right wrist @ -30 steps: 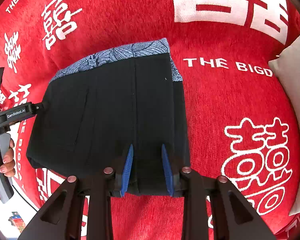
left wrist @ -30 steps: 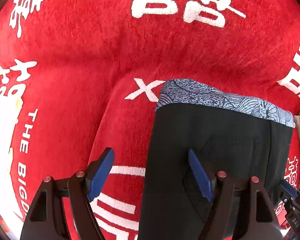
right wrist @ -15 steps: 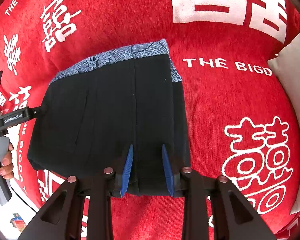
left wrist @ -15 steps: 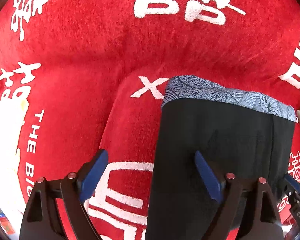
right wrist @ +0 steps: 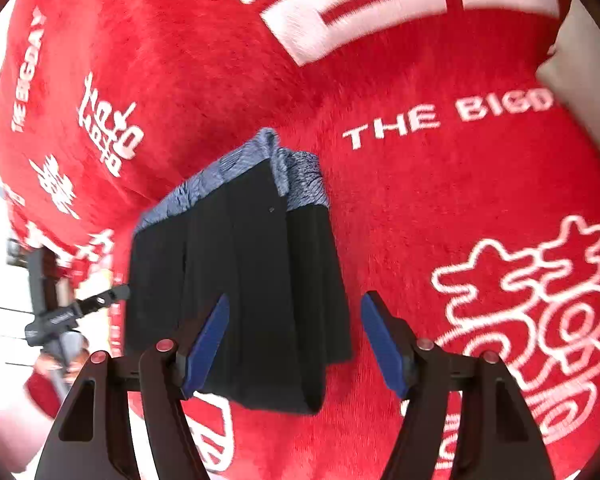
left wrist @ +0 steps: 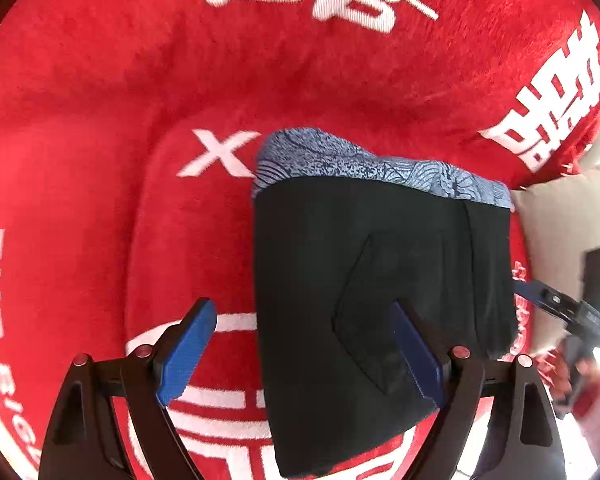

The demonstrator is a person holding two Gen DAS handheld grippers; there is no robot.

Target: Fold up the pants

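The black pants (left wrist: 364, 304) lie folded into a compact rectangle on the red blanket (left wrist: 140, 80), with a blue patterned waistband (left wrist: 340, 162) at the far edge. They also show in the right wrist view (right wrist: 240, 280). My left gripper (left wrist: 300, 348) is open and empty, hovering over the near left edge of the pants. My right gripper (right wrist: 296, 340) is open and empty, hovering above the near right edge of the pants. The right gripper shows at the right of the left wrist view (left wrist: 556, 304).
The red blanket (right wrist: 440, 200) carries white characters and the words "THE BIGDAY". A pale cushion (left wrist: 560, 232) lies at the right of the pants. The blanket's edge and a light floor show at the left of the right wrist view (right wrist: 4, 280).
My right gripper has opened, let go of the pants' near edge and lifted back. My left gripper stayed open and shifted a little to the right.
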